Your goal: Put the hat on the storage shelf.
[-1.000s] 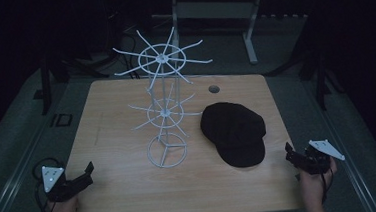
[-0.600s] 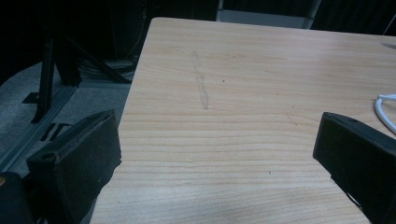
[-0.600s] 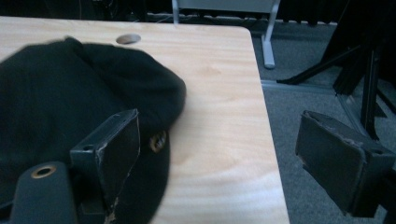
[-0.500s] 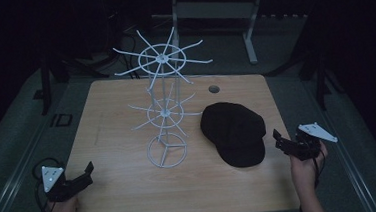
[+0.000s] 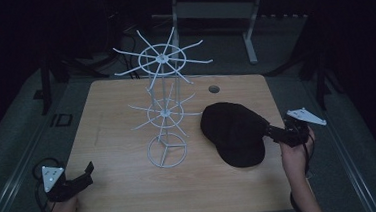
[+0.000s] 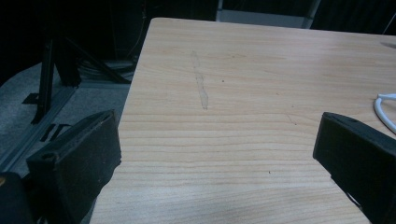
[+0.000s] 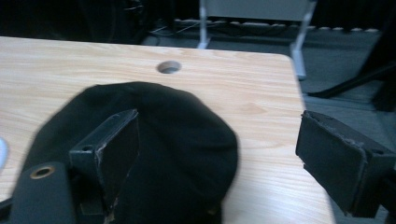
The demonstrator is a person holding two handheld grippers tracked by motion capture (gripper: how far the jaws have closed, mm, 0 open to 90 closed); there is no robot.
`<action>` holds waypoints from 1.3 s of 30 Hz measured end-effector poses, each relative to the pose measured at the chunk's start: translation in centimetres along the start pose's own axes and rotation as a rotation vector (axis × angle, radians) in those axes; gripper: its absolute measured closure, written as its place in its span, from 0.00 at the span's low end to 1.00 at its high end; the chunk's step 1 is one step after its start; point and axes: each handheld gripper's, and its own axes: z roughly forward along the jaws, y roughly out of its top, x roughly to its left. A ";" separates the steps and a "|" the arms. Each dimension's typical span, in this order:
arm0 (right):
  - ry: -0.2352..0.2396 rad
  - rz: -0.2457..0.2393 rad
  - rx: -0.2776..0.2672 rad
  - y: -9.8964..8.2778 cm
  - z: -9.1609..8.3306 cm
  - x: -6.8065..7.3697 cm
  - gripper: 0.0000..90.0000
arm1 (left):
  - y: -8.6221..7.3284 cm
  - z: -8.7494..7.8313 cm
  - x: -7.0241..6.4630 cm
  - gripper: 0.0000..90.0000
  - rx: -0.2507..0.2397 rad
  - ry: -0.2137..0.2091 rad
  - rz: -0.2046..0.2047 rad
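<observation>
black cap meets right hand-held gripper, jaws apart.

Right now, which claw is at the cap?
The right claw. Its open jaws reach over the black cap's right edge. The left claw sits open at the table's near-left corner, far from the cap.

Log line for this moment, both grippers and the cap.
left gripper: open, idle over table | right gripper: open, at black cap edge | wire rack: upright, bare
</observation>
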 end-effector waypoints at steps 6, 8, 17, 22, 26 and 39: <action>0.067 0.005 0.047 1.3 1.6 1.5 0.15 | 0.0 0.0 0.0 0.02 0.001 -0.002 0.001; 0.083 -0.015 0.069 1.7 2.1 2.0 0.15 | 0.0 0.0 0.0 0.02 0.000 -0.003 0.000; 0.113 -0.041 0.121 2.7 4.6 4.1 0.13 | 0.0 0.0 0.0 0.02 0.000 -0.004 0.001; 0.141 -0.022 0.159 3.3 6.5 4.8 0.15 | 0.0 0.0 0.0 0.02 0.001 -0.006 0.000; 0.145 -0.025 0.184 3.7 7.9 5.3 0.20 | 0.0 0.0 0.1 0.02 0.000 -0.007 0.000; 0.144 -0.061 0.321 3.7 12.9 6.7 0.33 | 0.0 0.0 0.1 0.02 0.001 -0.008 -0.002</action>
